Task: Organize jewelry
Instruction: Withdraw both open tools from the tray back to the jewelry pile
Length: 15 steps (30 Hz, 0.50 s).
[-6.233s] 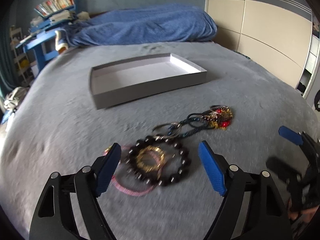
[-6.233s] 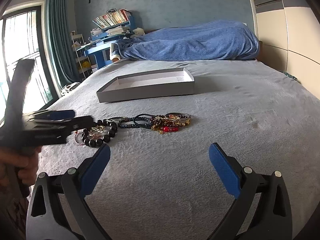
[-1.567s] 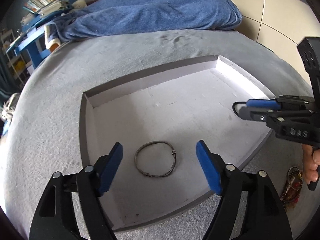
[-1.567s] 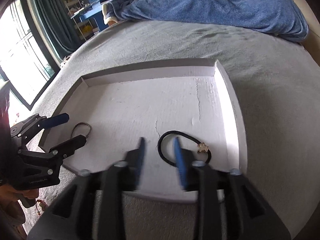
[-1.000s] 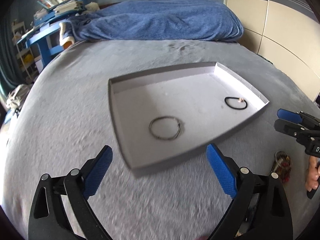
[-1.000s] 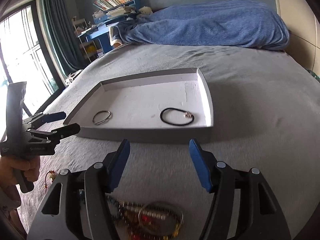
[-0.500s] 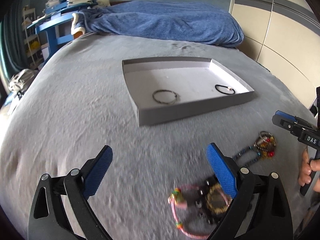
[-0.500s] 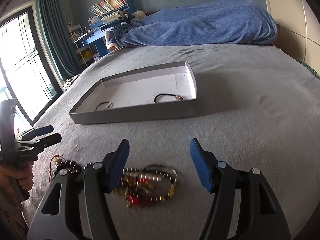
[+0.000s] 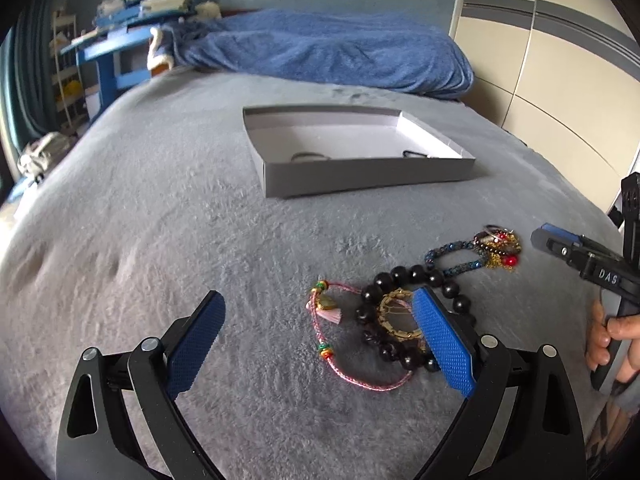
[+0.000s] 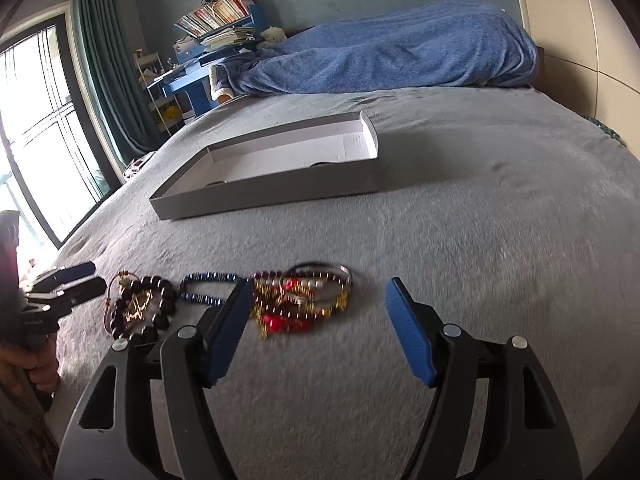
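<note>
A pile of jewelry lies on the grey bedspread. My left gripper [image 9: 318, 304] is open and low over the pink cord bracelet [image 9: 332, 344]. Its right finger covers part of the black bead bracelet [image 9: 400, 276] with a gold piece [image 9: 394, 312] inside. My right gripper [image 10: 319, 286] has its jaws opening, nothing pressed. The red and gold tangle [image 10: 304, 296] lies just past its tips, the blue bead strand [image 10: 204, 288] to the left. Farther back, the grey tray [image 9: 360, 176] holds a metal ring [image 9: 308, 156] and a black cord bracelet [image 9: 414, 155].
A blue blanket [image 10: 392, 52] is heaped at the head of the bed. A blue shelf with books [image 10: 216, 20] and a window with a green curtain [image 10: 100, 60] are on the left. Wardrobe doors [image 9: 560, 60] stand on the right.
Both grippers have drawn back from the tray, which now sits farther off, and come down over the jewelry pile. The right jaws stand wider than before.
</note>
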Each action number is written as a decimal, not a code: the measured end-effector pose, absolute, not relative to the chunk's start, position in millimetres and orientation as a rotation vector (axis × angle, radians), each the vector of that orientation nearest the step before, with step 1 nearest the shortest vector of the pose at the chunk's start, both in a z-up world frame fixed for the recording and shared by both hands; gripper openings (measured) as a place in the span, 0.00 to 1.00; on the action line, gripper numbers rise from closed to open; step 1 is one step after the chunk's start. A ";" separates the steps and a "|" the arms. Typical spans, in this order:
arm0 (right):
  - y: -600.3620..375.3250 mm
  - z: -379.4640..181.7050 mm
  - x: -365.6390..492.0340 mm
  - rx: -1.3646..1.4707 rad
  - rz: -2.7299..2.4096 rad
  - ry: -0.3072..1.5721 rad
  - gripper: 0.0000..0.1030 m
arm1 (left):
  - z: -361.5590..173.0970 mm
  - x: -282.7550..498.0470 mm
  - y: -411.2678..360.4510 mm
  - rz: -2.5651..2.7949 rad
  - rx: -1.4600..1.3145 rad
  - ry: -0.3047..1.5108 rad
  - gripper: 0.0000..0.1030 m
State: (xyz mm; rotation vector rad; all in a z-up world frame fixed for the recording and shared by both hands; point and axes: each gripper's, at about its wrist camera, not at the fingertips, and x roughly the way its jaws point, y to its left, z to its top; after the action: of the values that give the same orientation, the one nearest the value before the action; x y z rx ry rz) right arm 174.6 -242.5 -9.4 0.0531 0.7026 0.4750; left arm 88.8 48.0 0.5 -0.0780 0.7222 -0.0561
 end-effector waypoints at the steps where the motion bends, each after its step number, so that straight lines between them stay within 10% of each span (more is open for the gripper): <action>1: -242.3 -9.1 171.3 0.052 0.473 0.697 0.67 | 1.6 87.3 46.1 -0.058 -0.067 0.713 0.91; 8: -239.1 -6.0 163.8 0.032 0.462 0.674 0.68 | 3.2 78.6 14.7 -0.127 0.027 0.707 0.89; 15: -242.7 -9.1 168.7 0.057 0.460 0.700 0.69 | 1.1 71.3 -12.7 -0.229 0.044 0.732 0.64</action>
State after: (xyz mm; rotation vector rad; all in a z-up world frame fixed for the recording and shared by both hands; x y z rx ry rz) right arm 168.7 -242.7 -9.1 0.0572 0.7003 0.4604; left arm 71.3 -12.7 1.1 0.0443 0.7317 -0.2295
